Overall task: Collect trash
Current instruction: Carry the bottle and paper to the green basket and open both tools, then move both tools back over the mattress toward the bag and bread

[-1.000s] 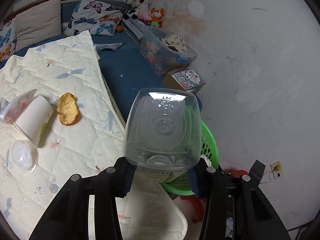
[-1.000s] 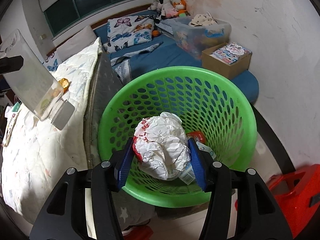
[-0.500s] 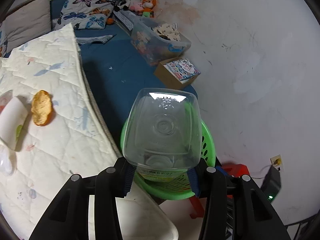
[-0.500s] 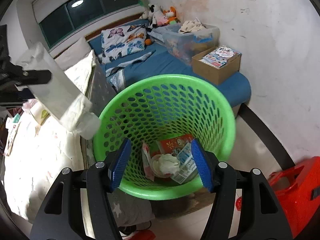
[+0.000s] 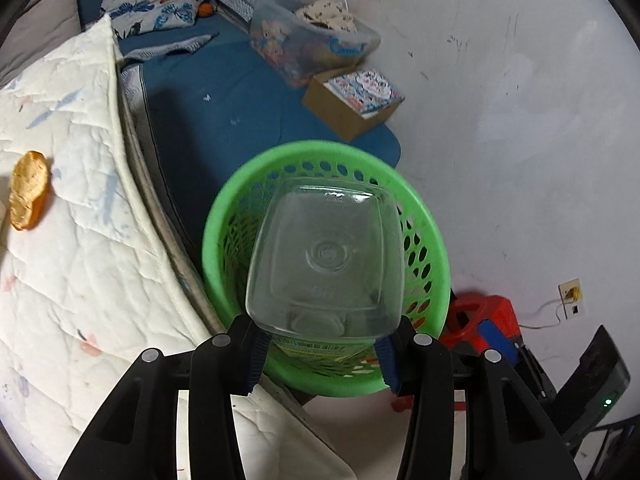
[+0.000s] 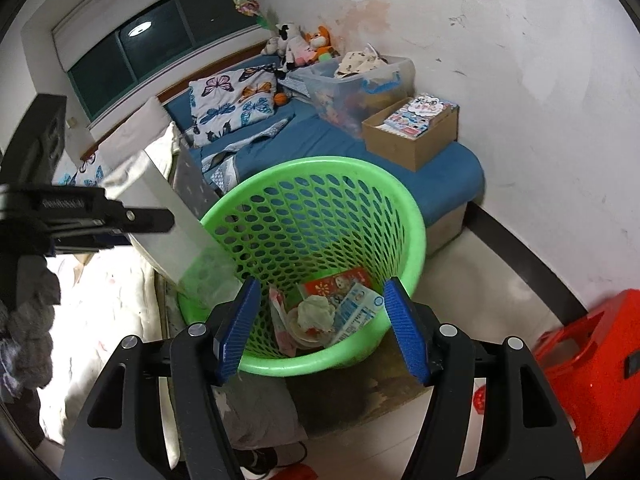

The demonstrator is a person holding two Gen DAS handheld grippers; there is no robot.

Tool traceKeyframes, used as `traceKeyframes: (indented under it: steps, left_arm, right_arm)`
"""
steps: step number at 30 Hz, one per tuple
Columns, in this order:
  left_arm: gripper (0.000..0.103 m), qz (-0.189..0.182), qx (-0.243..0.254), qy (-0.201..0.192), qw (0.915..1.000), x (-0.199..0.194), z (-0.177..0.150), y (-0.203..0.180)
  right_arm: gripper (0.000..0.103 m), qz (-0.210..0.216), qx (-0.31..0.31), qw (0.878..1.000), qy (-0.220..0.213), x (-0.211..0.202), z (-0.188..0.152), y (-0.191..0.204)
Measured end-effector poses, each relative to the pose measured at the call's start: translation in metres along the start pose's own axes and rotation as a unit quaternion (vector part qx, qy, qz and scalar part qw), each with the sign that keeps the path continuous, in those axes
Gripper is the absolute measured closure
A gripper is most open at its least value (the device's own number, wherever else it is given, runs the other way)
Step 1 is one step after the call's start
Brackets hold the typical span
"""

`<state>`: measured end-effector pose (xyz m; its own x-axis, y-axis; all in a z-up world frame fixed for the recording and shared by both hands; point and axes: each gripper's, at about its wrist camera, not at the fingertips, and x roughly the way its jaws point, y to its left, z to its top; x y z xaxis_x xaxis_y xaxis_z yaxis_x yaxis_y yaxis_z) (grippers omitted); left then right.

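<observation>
Standing beside quilted bed (image 5: 76, 264), green basket (image 5: 224, 216)

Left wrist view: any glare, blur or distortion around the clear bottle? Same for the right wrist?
Left wrist: a bright highlight streaks the clear bottle's base, and the green basket shows warped through it; fisheye bends the wall. Right wrist: the quilt blows out white, the bottle's near end smears soft, and the ceiling lamp reflects in the dark window.
</observation>
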<state>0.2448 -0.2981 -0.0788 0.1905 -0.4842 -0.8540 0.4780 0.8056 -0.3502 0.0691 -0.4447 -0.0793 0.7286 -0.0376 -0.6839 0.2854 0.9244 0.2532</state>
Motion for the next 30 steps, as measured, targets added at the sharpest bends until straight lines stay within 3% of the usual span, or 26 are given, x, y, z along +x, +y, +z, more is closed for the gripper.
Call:
traceKeyframes:
  steps: [2,5,10,20,30]
  left_arm:
    - [0.058,0.003,0.003,0.011,0.9999,0.007,-0.002,-0.001]
    - [0.046,-0.002,0.004,0.016,0.9999,0.011,-0.003,-0.003]
    - [0.044,-0.009,0.019,0.010,0.9997,0.002,-0.009,-0.007]
    - [0.044,0.027,0.042,-0.075,0.9959,-0.068,-0.021,0.012]
    - [0.043,0.067,0.019,-0.124,0.9898,-0.119,-0.053,0.070]
  right_arm:
    - [0.038,0.000,0.003,1.000,-0.001,-0.001,0.000,-0.001]
    - [0.038,0.000,0.003,1.000,-0.001,-0.003,-0.002,0.000]
    - [0.038,0.003,0.000,1.000,-0.003,-0.006,0.000,0.004]
    - [0.038,0.025,-0.033,0.999,-0.005,-0.009,0.002,0.040]
    - [0.038,0.061,-0.076,0.995,0.001,0.000,0.008,0.094]
